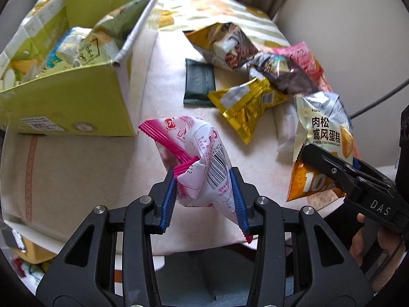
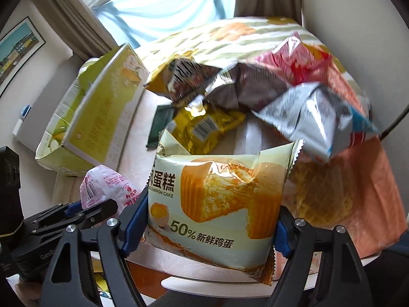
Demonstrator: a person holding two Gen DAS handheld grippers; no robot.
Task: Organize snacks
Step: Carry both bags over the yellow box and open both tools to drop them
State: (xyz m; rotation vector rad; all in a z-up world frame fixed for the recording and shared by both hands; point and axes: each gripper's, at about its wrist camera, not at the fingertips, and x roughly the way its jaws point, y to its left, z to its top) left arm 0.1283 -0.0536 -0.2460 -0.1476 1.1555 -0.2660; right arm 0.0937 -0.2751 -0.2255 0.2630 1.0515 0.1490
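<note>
A white snack packet with pink crimped edges (image 1: 202,163), printed with a barcode and small red text, hangs pinched between the blue pads of the left gripper (image 1: 204,194), lifted clear of the pale tablecloth (image 1: 76,179). The jaws stand narrow, clamped on the lower part of the crumpled packet.

To its right, a cream and orange chiffon cake packet (image 2: 217,204), showing a picture of a golden sponge cake with an egg and the marking "50%", is held across its width between the pads of the right gripper (image 2: 204,232), whose jaws stand about half wide around it. It too is raised above the table.

Behind both packets lies a loose pile of snacks on the cloth: a gold foil packet (image 1: 248,107), a flat dark green packet (image 1: 199,81) just beside it, a brown and silver bag (image 1: 281,74), a yellow bag with brown print (image 1: 222,43), and a pink bag (image 1: 304,58) at the back.

To the left stands an open yellow-green cardboard box (image 1: 71,97), already holding several packets. A person's fingers (image 1: 360,245) wrap the right gripper's handle
</note>
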